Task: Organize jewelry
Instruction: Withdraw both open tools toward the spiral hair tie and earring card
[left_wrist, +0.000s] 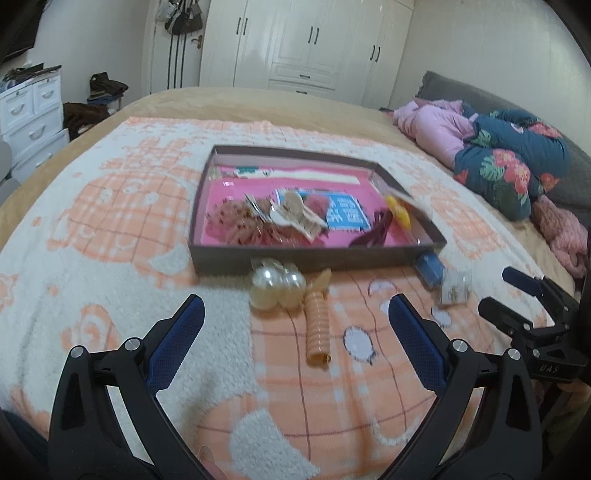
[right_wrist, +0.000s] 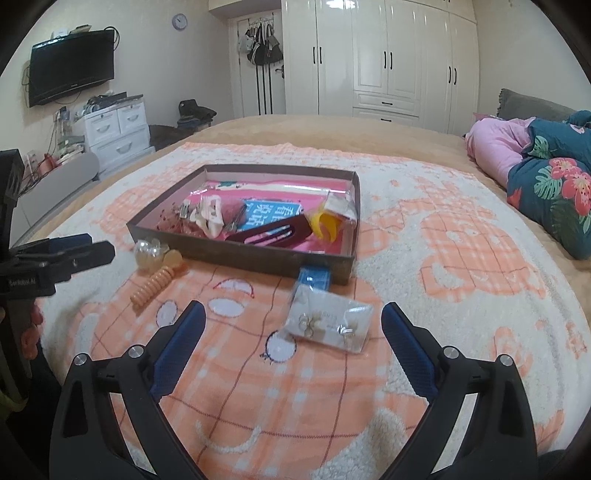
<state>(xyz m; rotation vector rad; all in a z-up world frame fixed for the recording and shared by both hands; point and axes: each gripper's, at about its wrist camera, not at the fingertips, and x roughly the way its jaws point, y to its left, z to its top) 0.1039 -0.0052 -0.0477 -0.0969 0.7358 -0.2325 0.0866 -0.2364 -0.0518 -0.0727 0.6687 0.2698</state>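
Legibly, "GenRobot.AI" marks the narrow left claw (right_wrist: 99, 245); the right claw (right_wrist: 293, 317) gapes wide, empty

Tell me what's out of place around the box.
Four pieces lie on the blanket outside the box: pearl clips, an orange spiral clip, an earring packet, and a blue item that seems partly tucked under the box's near corner.

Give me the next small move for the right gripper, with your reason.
Probably ease the right gripper forward and down to straddle the clear earring packet. Its jaws stand open and empty, the packet lies just ahead between them on the blanket, outside the box where other pieces already lie.
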